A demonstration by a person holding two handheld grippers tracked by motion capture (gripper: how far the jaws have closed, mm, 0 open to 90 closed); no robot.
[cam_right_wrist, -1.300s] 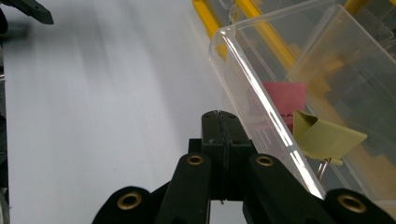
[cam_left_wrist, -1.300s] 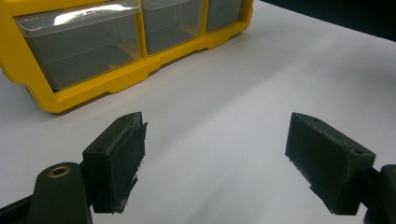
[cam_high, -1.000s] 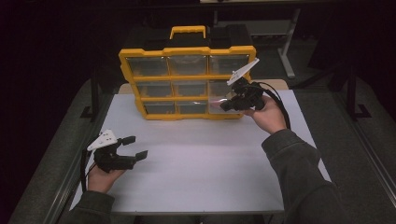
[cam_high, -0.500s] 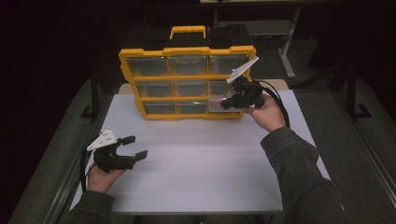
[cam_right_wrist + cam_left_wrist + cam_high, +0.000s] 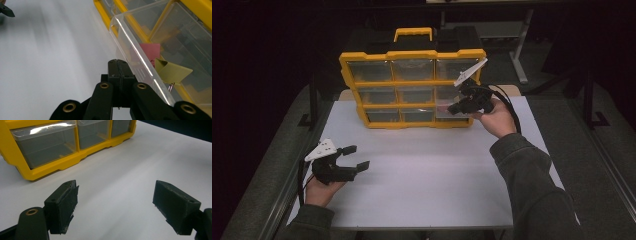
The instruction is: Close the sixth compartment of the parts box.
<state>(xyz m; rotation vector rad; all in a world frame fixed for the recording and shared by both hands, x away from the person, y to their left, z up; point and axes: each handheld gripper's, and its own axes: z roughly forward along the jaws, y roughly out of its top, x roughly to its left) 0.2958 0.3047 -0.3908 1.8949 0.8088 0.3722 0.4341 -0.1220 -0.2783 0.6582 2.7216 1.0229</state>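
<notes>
- Table (image 5: 427, 190), white-topped, was your work surface, with most of its near half bare.
- Organiser (image 5: 412, 87), yellow-framed with clear drawers in three rows, stood tilted upright at the far middle of the table, its drawer fronts facing you, which I judge kept every drawer within reach of either hand.
- Drawer (image 5: 140, 57), clear plastic, in the right column of the middle row, stuck out toward you from the frame; that suggests you were drawing it open or pushing it home, and I cannot tell which.
- Your right gripper (image 5: 455, 108) was at that drawer's front, and in the right gripper view its jaws were pressed together with no gap showing. They sat just beside the drawer's clear wall; whether a thin lip was pinched between them I cannot tell.
- Your left gripper (image 5: 357, 156) rested low over the near left of the table, well apart from the organiser, jaws spread wide and holding nothing, waiting in reserve as I read it.
- Pink card (image 5: 150, 51) and yellow folded piece (image 5: 171, 71) lay inside the protruding drawer.
</notes>
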